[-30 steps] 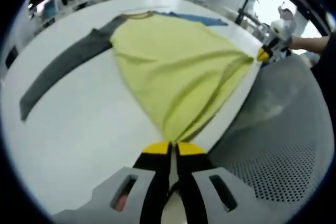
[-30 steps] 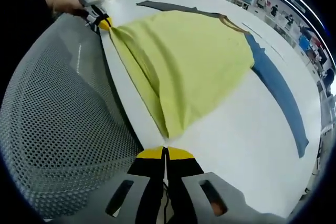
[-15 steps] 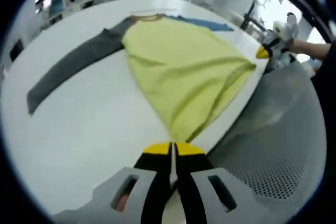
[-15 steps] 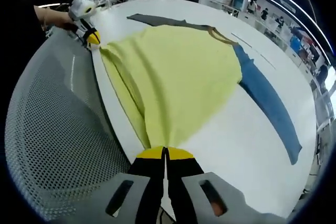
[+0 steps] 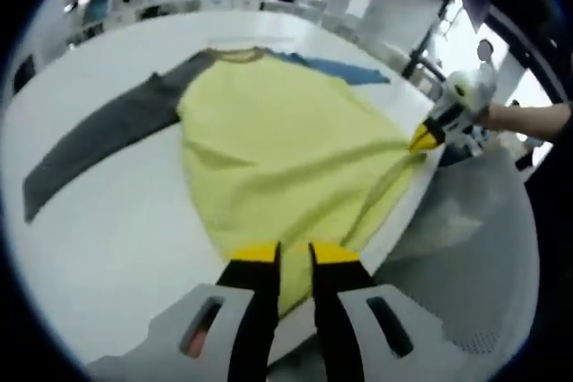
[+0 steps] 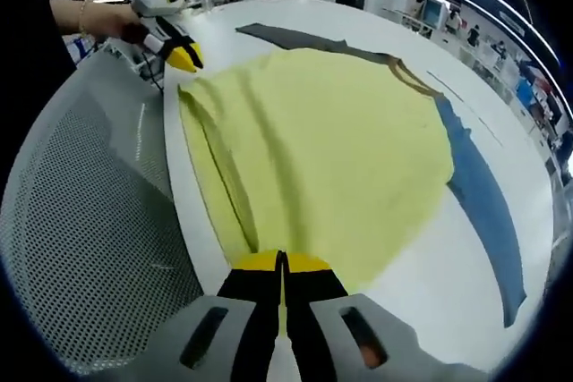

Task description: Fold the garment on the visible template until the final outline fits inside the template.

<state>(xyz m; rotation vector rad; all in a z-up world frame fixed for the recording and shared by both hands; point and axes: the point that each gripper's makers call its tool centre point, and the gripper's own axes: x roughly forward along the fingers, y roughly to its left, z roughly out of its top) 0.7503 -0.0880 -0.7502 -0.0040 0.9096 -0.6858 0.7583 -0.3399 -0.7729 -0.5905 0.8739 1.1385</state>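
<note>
A long-sleeved shirt (image 5: 277,131) with a yellow body, a grey sleeve (image 5: 98,136) and a blue sleeve (image 5: 345,69) lies spread on the white table (image 5: 107,230). My left gripper (image 5: 295,252) is open, its jaws apart just above the near hem. My right gripper (image 6: 282,261) is shut on the hem of the shirt (image 6: 331,140) at the table's edge. In the left gripper view, the right gripper (image 5: 421,138) pinches the far hem corner. Seen from the right gripper view, the left gripper (image 6: 186,58) hovers slightly off the other hem corner, not touching it.
A grey mesh chair back (image 6: 89,221) stands close against the table's near edge (image 6: 192,221), also in the left gripper view as mesh chair (image 5: 466,257). The person's hand (image 6: 89,15) holds the left gripper. Shelves and desks stand far behind the table.
My left gripper has opened and let go of the hem corner, which now lies on the table. The shirt has slackened and lies flatter. The right gripper stays shut on the hem.
</note>
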